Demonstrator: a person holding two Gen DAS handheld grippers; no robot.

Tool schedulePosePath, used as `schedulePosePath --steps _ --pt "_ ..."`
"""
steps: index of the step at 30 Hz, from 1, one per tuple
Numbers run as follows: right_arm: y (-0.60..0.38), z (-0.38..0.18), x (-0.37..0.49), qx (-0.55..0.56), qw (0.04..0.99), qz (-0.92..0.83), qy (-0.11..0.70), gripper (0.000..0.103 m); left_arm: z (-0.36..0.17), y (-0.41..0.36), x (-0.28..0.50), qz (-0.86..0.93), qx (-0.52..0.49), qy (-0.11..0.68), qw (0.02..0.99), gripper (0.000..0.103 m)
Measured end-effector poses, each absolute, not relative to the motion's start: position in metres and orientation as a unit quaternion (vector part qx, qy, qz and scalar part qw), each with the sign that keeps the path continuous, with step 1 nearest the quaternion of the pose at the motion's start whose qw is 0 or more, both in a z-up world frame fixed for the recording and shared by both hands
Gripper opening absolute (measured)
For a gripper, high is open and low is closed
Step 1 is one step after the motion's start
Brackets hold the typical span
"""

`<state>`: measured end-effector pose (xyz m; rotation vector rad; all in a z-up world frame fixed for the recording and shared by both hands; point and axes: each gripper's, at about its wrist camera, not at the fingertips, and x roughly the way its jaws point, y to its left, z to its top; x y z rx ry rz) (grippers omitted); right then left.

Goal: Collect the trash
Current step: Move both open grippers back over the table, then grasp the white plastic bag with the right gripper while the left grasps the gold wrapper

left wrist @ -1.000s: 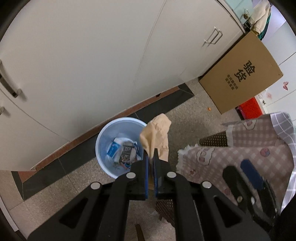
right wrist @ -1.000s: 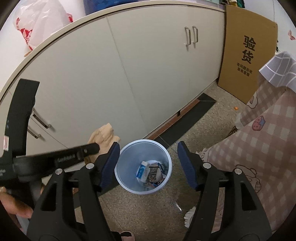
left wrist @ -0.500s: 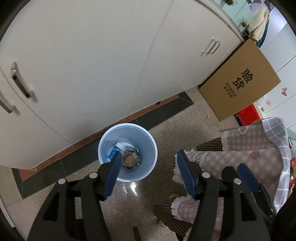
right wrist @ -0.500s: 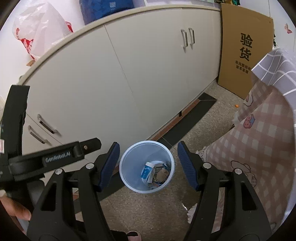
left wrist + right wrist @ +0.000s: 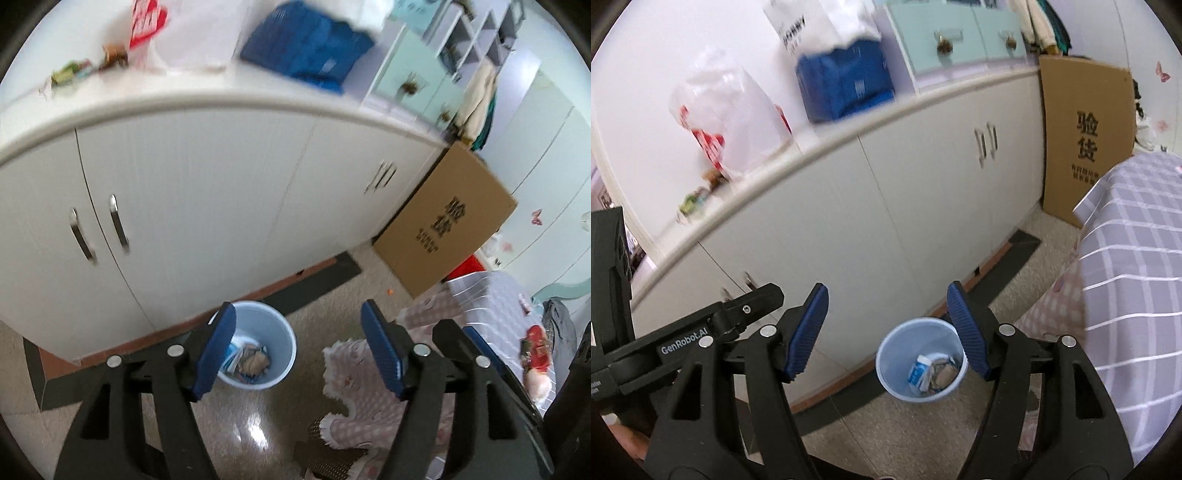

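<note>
A light blue trash bin (image 5: 258, 349) stands on the floor by the white cabinets; it also shows in the right wrist view (image 5: 921, 360). Inside lie a blue-white carton (image 5: 918, 373) and crumpled tan paper (image 5: 255, 363). My left gripper (image 5: 301, 354) is open and empty, high above the bin. My right gripper (image 5: 888, 330) is open and empty, also raised above the bin. The left gripper's body (image 5: 687, 332) shows at the left of the right wrist view.
White cabinets (image 5: 221, 192) run behind the bin, with bags and a blue pack (image 5: 846, 85) on top. A cardboard box (image 5: 443, 225) leans at the right. A table with a checked cloth (image 5: 1134, 258) stands right, with items (image 5: 535, 347) on it.
My left gripper opened and the tan paper dropped into the bin. Both grippers have since lifted and tilted up, so the cabinet top is in view.
</note>
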<state>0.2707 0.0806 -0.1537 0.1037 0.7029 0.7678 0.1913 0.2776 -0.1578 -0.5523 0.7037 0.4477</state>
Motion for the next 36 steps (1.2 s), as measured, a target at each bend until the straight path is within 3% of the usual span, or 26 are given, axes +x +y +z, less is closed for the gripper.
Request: schedulePosePath --steps 8,17,26,33,34,36 --pt "-0.019 -0.112 0.252 0.101 0.909 0.288 0.284 0.075 -0.121 0.204 0.199 0.153 -0.224 0.320 0.908 0.072" --pt "-0.167 -0.130 0.251 0.206 0.938 0.103 0.260 0.086 -0.125 0.094 0.245 0.036 -0.190 0.354 0.915 0.073" --pt "-0.236 -0.169 0.288 0.294 0.907 0.019 0.301 0.087 -0.131 0.027 0.281 -0.004 -0.143 0.380 0.914 0.074" --pt "-0.244 -0.184 0.339 0.272 0.897 -0.002 0.349 0.087 -0.137 0.011 0.309 -0.009 -0.128 0.394 0.910 0.074" --pt "-0.246 -0.185 0.341 0.271 0.897 0.001 0.350 0.086 -0.138 0.008 0.315 -0.012 -0.125 0.397 0.909 0.074" --pt "-0.254 -0.187 0.339 0.271 0.901 0.013 0.339 0.062 -0.141 0.001 0.322 -0.015 -0.119 0.401 0.908 0.074"
